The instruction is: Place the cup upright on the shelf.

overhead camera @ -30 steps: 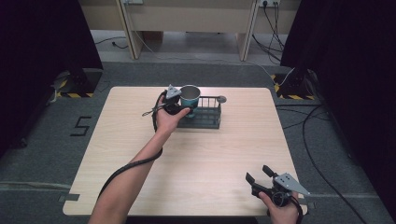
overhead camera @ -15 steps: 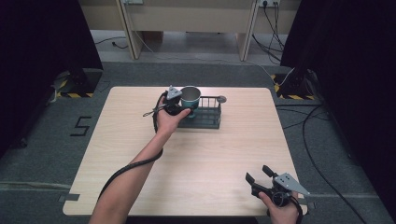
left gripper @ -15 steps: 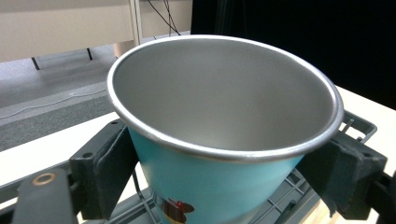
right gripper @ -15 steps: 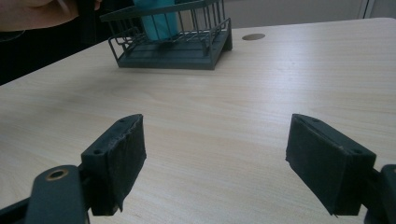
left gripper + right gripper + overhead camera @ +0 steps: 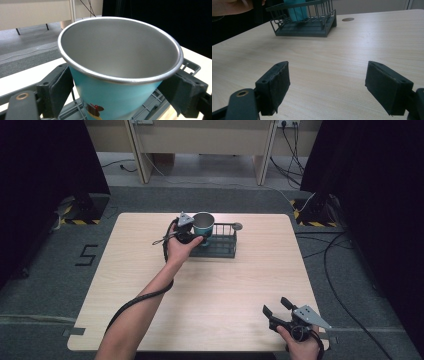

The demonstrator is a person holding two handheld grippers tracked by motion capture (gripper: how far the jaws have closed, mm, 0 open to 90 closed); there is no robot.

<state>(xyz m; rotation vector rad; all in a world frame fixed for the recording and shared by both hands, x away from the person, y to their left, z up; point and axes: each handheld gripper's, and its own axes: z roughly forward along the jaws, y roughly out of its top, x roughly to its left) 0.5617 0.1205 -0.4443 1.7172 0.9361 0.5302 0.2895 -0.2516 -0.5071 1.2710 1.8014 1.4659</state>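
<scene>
Between the two black pads of the left gripper (image 5: 120,87) sits a teal, cone-shaped metal cup with a bare steel lining (image 5: 120,65); the pads press its painted wall on either side just below the rolled rim, so the jaws are clamped on it. Under the fingers, the cup's base is down inside the dark grey wire rack (image 5: 218,241) at the far side of the pale wooden table (image 5: 225,285), at the rack's left end. Compared with the high views from a second and half a second ago, nothing has shifted: hand, cup and rack lie exactly as they did. That stillness suggests the cup is either just set down and awaiting release, or just gripped before a lift; I cannot tell which. At the near edge, the right gripper (image 5: 278,310) hovers with jaws spread wide on nothing, well apart from the rack.
</scene>
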